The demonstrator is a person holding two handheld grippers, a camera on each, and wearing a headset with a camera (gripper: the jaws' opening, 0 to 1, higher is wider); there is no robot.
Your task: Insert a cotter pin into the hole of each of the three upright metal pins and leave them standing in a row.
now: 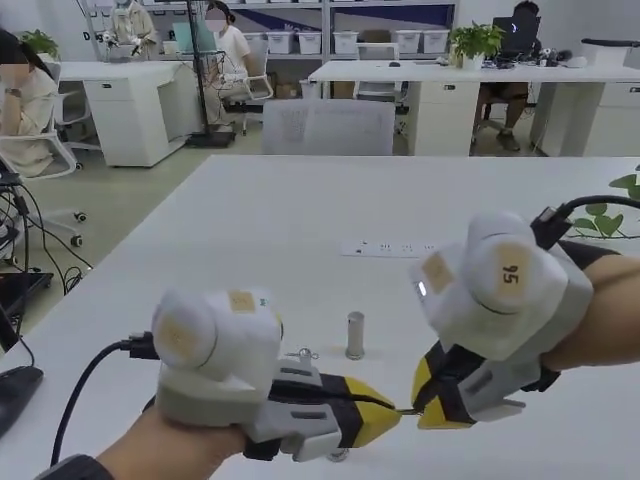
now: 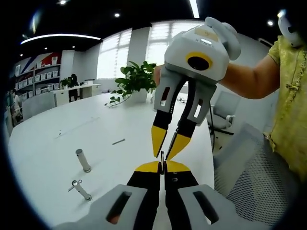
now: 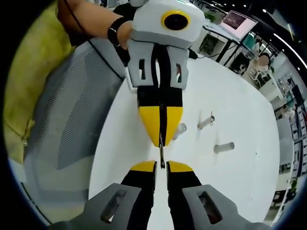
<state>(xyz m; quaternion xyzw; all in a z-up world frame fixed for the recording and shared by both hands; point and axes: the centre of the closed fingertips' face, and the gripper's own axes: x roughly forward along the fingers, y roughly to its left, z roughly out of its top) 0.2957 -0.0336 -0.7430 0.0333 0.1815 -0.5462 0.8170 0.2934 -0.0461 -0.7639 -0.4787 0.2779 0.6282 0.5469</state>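
Done: a fitted cotter pin (image 2: 75,182) is seen through the top of one metal pin, the fitted metal pin (image 1: 303,356). This pin stands on the worktop (image 1: 300,250) just behind the left gripper (image 2: 163,166).
Left to do: the plain metal pin (image 1: 355,335) stands upright with nothing through it. A third metal pin (image 3: 180,129) is half hidden behind the left gripper, and its hole cannot be made out. Two insertions are judged outstanding, and the row has yet to be set.
In hand: a held cotter pin (image 3: 162,154) is carried in the air between the two gripper tips. It is over the near part of the worktop, on the person's side of the metal pins.
Left gripper: clenched on one end of the held cotter pin.
Right gripper (image 3: 162,166): the jaws are set close around the other end with a thin gap. Whether the pin is pinched there cannot be told.
Spare: a loose cotter pin (image 2: 118,141) lies flat on the worktop, well apart from the metal pins.
Edges: the near worktop edge lies close to the grippers on the person's side, with a mesh chair (image 3: 76,120) beyond it. A dropped pin could be lost over that edge.
Open room: bare worktop is seen beyond the metal pins and to both sides of them. A power strip (image 1: 390,248) lies farther back and a plant (image 1: 612,215) stands at the far right, both well apart from the work.
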